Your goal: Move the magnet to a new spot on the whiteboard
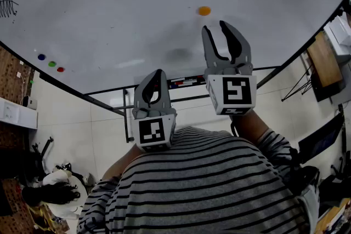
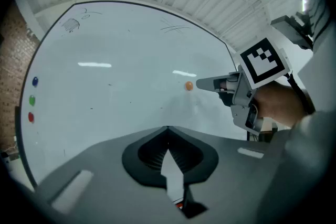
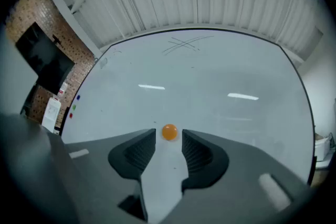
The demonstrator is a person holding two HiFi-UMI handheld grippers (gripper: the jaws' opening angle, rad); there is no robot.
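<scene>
A small orange magnet (image 1: 204, 10) sticks to the whiteboard (image 1: 109, 3), right of its middle. My right gripper (image 1: 216, 26) is open and points at the board, with its tips just short of the magnet and nothing held. In the right gripper view the magnet (image 3: 169, 132) shows in line with the gap of the right gripper (image 3: 168, 140), untouched. From the left gripper view a small gap separates the magnet (image 2: 189, 85) from the right gripper (image 2: 203, 83). My left gripper (image 1: 159, 72) hangs lower and further back, jaws together and empty, as its own view shows the left gripper (image 2: 168, 128).
Blue (image 1: 41, 56), green (image 1: 52, 63) and red (image 1: 60, 69) magnets sit near the board's left edge. A marker ledge (image 1: 184, 83) runs under the board. Scribbles (image 1: 8, 8) mark the far left. Brick wall and shelves (image 1: 13, 112) stand at left, furniture (image 1: 323, 63) at right.
</scene>
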